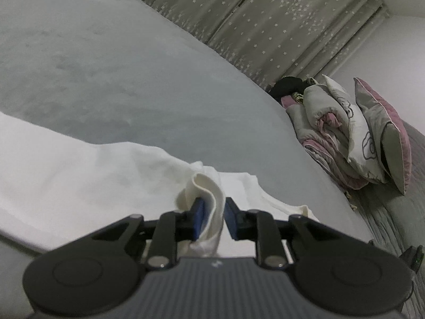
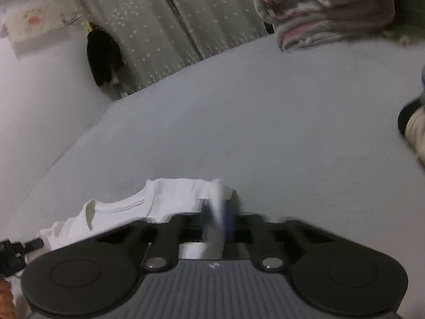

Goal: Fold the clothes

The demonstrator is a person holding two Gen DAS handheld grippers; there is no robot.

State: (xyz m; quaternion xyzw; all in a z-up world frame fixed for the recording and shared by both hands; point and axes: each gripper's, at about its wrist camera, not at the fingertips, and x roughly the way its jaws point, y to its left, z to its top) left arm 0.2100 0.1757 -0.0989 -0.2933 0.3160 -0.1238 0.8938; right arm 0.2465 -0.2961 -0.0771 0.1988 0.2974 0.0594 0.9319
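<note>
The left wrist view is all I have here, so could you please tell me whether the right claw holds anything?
Observer: Yes, the right claw is shut on a bunched edge of the white cotton garment.
Operator: Thanks. Is anything on the wall on that side?
Observer: A black furry item hangs by the star-patterned grey curtain.
Operator: Does my claw show there?
Observer: No, the left claw is out of that view.
</note>
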